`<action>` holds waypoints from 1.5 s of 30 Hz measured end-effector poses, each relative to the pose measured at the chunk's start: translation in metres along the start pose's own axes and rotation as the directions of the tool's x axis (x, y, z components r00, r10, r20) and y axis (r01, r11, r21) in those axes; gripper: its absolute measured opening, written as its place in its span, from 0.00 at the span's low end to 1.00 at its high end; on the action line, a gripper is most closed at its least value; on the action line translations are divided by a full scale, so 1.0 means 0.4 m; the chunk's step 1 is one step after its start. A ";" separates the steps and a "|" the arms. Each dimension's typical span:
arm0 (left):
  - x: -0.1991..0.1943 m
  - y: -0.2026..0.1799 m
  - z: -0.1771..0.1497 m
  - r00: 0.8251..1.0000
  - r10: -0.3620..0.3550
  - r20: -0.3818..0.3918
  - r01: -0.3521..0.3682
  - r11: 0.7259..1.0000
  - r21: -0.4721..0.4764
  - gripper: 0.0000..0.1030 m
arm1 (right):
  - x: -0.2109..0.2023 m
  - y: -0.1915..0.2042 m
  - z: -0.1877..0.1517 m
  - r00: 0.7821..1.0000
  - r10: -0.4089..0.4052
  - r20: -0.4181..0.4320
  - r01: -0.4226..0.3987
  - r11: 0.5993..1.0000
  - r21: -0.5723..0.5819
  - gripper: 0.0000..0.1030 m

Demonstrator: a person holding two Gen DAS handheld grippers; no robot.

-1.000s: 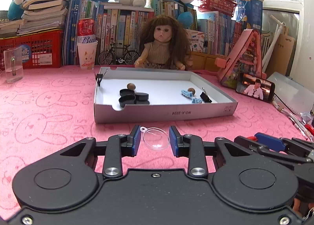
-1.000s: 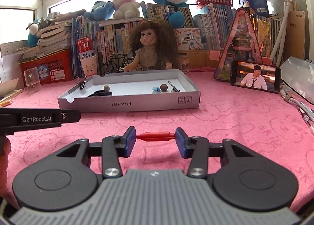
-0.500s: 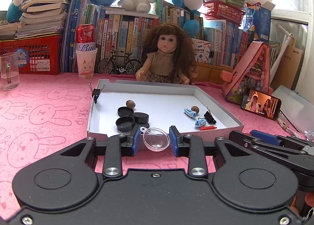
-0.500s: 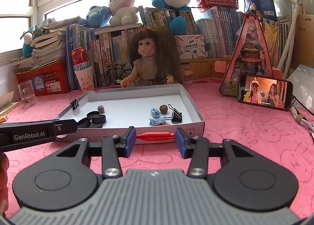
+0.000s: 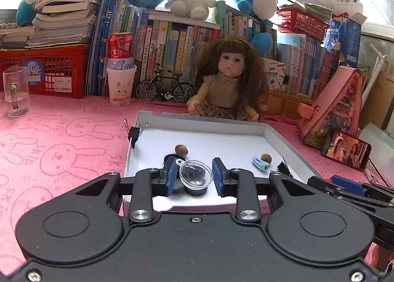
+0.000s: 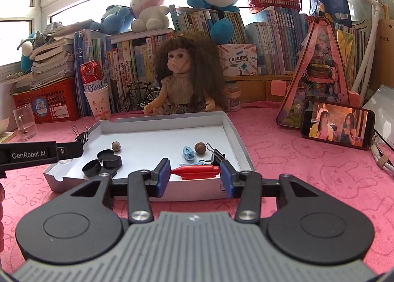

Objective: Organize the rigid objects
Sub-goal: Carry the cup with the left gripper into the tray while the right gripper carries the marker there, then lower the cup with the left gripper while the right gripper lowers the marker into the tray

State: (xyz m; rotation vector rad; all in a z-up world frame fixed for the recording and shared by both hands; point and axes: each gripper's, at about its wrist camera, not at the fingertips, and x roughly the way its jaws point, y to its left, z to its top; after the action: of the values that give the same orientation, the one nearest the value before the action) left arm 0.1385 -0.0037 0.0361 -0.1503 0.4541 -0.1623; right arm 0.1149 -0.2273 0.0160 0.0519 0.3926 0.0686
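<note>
My left gripper (image 5: pixel 195 177) is shut on a clear plastic dome (image 5: pixel 196 174) and holds it over the near left part of the white shallow box (image 5: pixel 206 122). My right gripper (image 6: pixel 195 175) is shut on a red rocket-shaped piece (image 6: pixel 195 170), held lengthwise over the box's near edge (image 6: pixel 187 192). In the box lie black round caps (image 6: pixel 109 159), two brown nuts (image 6: pixel 116 146), a light blue clip (image 6: pixel 188 153) and a black binder clip (image 6: pixel 216 155). Another binder clip (image 5: pixel 134 132) grips the box's left wall.
A doll (image 5: pixel 229 82) sits just behind the box, with a book row, a model bicycle (image 5: pixel 165 88) and a can on a paper cup (image 5: pixel 122 70). A glass mug (image 5: pixel 15 91) stands far left. A phone (image 6: pixel 337 125) and pink triangular stand (image 6: pixel 317 77) are at right.
Both grippers have risen and moved forward with their objects, from above the pink cloth in front of the box to over the box's near part.
</note>
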 end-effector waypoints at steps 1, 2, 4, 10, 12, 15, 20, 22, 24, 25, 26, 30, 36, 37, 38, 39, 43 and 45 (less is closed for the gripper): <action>0.004 0.003 0.005 1.000 0.002 0.002 -0.002 1.000 -0.001 0.29 | 0.004 0.000 0.002 1.000 -0.001 0.001 0.001 1.000 -0.003 0.48; 0.007 0.005 0.009 1.000 0.004 0.002 -0.004 1.000 -0.002 0.29 | 0.009 -0.001 0.005 1.000 -0.001 0.000 0.001 1.000 -0.006 0.48; 0.015 0.009 0.015 1.000 0.006 0.003 -0.006 1.000 -0.006 0.29 | 0.018 -0.002 0.011 1.000 -0.001 -0.002 0.001 1.000 -0.010 0.48; 0.039 0.013 0.021 1.000 0.010 -0.008 -0.010 1.000 -0.014 0.29 | 0.044 -0.008 0.021 1.000 0.006 -0.005 -0.006 1.000 -0.014 0.48; 0.049 0.013 0.021 1.000 0.010 -0.018 -0.011 1.000 -0.018 0.29 | 0.051 -0.011 0.021 1.000 0.013 -0.003 -0.013 1.000 -0.012 0.48; 0.059 0.014 0.020 1.000 0.013 -0.024 -0.013 1.000 -0.018 0.29 | 0.060 -0.012 0.021 1.000 0.009 -0.006 -0.009 1.000 -0.010 0.48; 0.070 0.017 0.022 0.999 0.019 -0.030 -0.019 1.000 -0.020 0.29 | 0.070 -0.013 0.023 1.000 0.011 -0.010 -0.012 1.000 -0.012 0.48; 0.072 0.018 0.023 0.999 0.020 -0.029 -0.021 1.000 -0.019 0.29 | 0.072 -0.013 0.025 1.000 0.011 -0.009 -0.011 1.000 -0.012 0.48; 0.076 0.019 0.025 0.999 0.020 -0.027 -0.021 1.000 -0.018 0.29 | 0.078 -0.014 0.030 1.000 0.012 -0.008 -0.012 1.000 -0.014 0.48; 0.078 0.019 0.026 0.999 0.019 -0.025 -0.020 1.000 -0.020 0.29 | 0.080 -0.014 0.032 1.000 0.013 -0.006 -0.013 1.000 -0.014 0.48; 0.081 0.020 0.027 1.000 0.018 -0.025 -0.018 1.000 -0.024 0.29 | 0.082 -0.015 0.034 1.000 0.013 -0.006 -0.013 1.000 -0.015 0.48; 0.090 0.026 0.028 1.000 0.016 -0.023 -0.017 0.999 -0.049 0.29 | 0.094 -0.017 0.041 1.000 0.011 -0.004 -0.011 1.000 -0.013 0.48; 0.106 0.024 0.028 0.999 0.025 -0.029 -0.026 0.999 -0.043 0.29 | 0.119 -0.024 0.045 1.000 0.010 -0.012 -0.010 1.000 0.002 0.48; 0.110 0.024 0.029 0.999 0.026 -0.029 -0.028 0.999 -0.046 0.29 | 0.123 -0.025 0.046 1.000 0.008 -0.013 -0.008 1.000 0.002 0.48; 0.116 0.025 0.031 0.999 0.026 -0.032 -0.027 0.998 -0.050 0.29 | 0.127 -0.026 0.047 1.000 0.008 -0.015 -0.008 1.000 0.003 0.48; 0.122 0.025 0.031 0.999 0.026 -0.037 -0.028 0.998 -0.052 0.29 | 0.133 -0.028 0.050 1.000 0.010 -0.018 -0.009 1.000 0.006 0.48; 0.147 0.025 0.040 0.998 0.035 -0.048 -0.037 0.998 -0.051 0.29 | 0.154 -0.035 0.061 1.000 0.007 -0.020 -0.007 1.000 0.004 0.48; 0.160 0.024 0.046 0.998 0.038 -0.052 -0.041 0.998 -0.055 0.29 | 0.166 -0.038 0.067 1.000 0.002 -0.021 -0.002 1.000 0.000 0.48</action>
State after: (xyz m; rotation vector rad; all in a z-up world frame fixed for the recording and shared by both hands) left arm 0.2047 -0.0044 0.0236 -0.1923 0.5123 -0.1152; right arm 0.1871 -0.2385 0.0148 0.0514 0.4139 0.0713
